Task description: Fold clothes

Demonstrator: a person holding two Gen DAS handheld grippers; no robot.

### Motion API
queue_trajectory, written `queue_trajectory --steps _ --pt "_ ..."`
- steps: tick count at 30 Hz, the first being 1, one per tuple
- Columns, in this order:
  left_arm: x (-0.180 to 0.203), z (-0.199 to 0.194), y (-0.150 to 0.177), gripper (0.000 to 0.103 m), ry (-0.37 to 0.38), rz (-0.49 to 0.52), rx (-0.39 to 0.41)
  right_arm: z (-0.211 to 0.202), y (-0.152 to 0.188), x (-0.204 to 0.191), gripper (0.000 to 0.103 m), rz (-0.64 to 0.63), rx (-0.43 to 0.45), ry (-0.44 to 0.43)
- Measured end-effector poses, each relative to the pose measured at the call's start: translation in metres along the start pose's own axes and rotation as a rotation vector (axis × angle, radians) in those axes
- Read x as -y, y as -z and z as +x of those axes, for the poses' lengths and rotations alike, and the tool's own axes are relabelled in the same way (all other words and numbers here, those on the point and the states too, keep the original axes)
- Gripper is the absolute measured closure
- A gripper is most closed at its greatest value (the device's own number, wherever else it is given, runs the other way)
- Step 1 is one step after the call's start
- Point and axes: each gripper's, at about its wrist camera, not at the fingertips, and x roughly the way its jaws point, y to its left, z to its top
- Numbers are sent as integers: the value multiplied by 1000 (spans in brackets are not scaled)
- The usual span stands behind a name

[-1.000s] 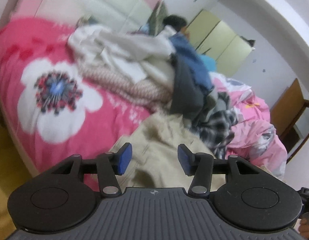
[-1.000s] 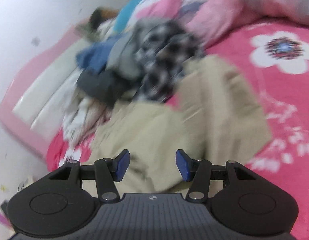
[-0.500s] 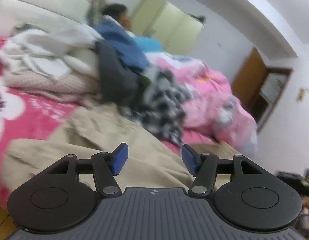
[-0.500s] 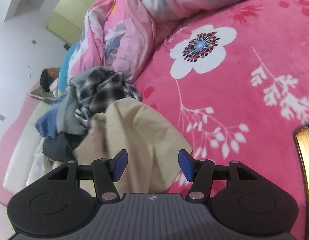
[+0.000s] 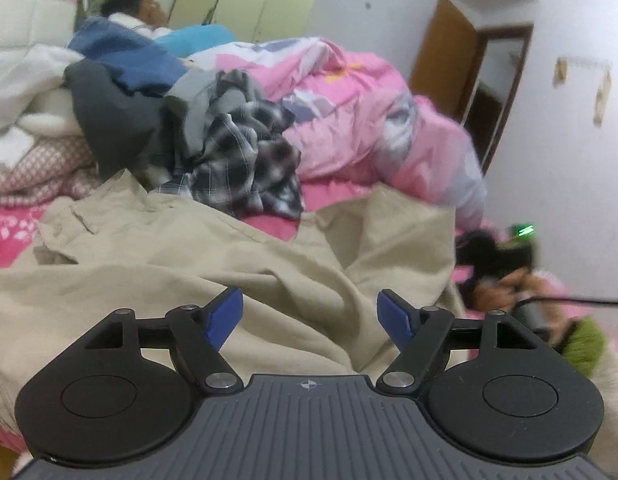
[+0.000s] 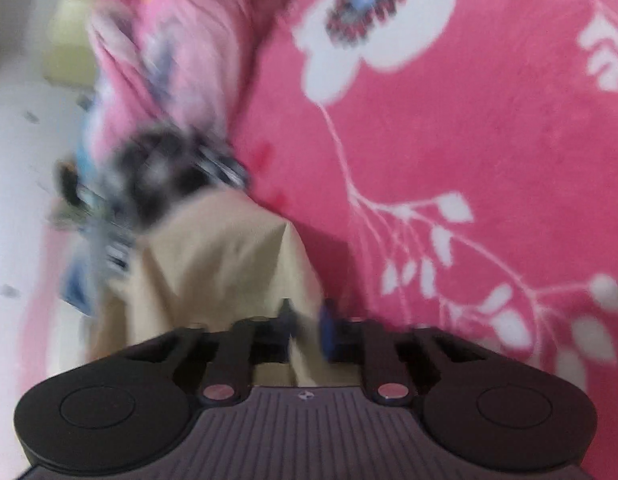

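In the left wrist view, the left gripper [image 5: 309,314] hung with its blue-padded fingers spread wide and empty above a crumpled beige cloth garment [image 5: 181,256] lying on the pink flowered bedspread [image 5: 9,232]. Beyond it sat a black-and-white checked shirt [image 5: 245,160] in a heap of clothes, beside a pink quilt [image 5: 369,120]. In the blurred right wrist view, the right gripper [image 6: 307,330] had its fingers drawn close together, pinching the corner of the beige garment [image 6: 213,248] at the bedspread [image 6: 469,140].

Pink floral bed [image 6: 489,128], beige garment [image 5: 181,264], clothes heap [image 5: 157,120], pink quilt [image 5: 361,120]
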Motion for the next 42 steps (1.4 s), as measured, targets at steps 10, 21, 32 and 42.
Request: queue_trajectory --steps 10,21,32,42 --pt "14 26 9 28 -16 7 -77 -138 20 1 92 -110 214 -70" --pt "19 32 15 28 -9 -14 -130 -189 0 -13 81 -193 317 -23" --pt "15 33 31 28 8 -71 -182 -60 -23 -15 40 -164 34 251" --pt "2 31 26 28 34 -141 -169 -125 -12 6 98 28 164 -73"
